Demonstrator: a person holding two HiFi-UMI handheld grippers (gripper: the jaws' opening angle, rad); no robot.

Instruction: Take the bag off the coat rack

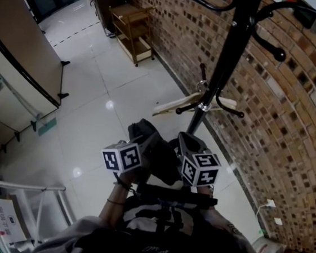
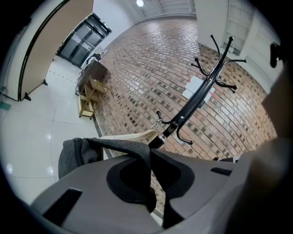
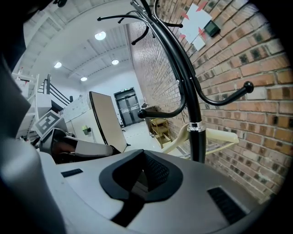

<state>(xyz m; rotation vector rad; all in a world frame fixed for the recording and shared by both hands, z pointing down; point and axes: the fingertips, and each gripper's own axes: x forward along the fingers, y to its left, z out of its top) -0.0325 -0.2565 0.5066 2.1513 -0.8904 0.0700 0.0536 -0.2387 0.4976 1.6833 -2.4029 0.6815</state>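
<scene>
White glossy floor tiles (image 1: 94,87) meet a brick wall (image 1: 294,127) in the head view. The black coat rack (image 1: 225,62) stands against the bricks, with a pale hanger (image 1: 177,104) on one of its low hooks. A wooden trolley (image 1: 132,29) stands farther along the wall. A box (image 1: 2,221) at the lower left carries print too small to read. Each marker cube (image 1: 122,156) shows black-and-white square patterns. The left gripper (image 1: 144,144) and right gripper (image 1: 187,143) sit side by side low in the picture. The dark bag (image 1: 162,160) is bunched between and under them, below the hooks and in front of the pole.

In the left gripper view, the jaws are clamped on the bag's grey strap (image 2: 137,153). The strap arches out to the left, where the bulk of the bag hangs beside the jaw, apart from the rack. White cards with red corners (image 2: 199,87) are fixed to the bricks behind the pole, and their lettering is too small to read.

In the right gripper view, the jaws are drawn close together with a narrow dark slit between them. I can make out nothing gripped there. The rack's pole rises just beyond the jaws on the right, with the hanger across it. The left gripper's patterned cube shows at the left edge.
</scene>
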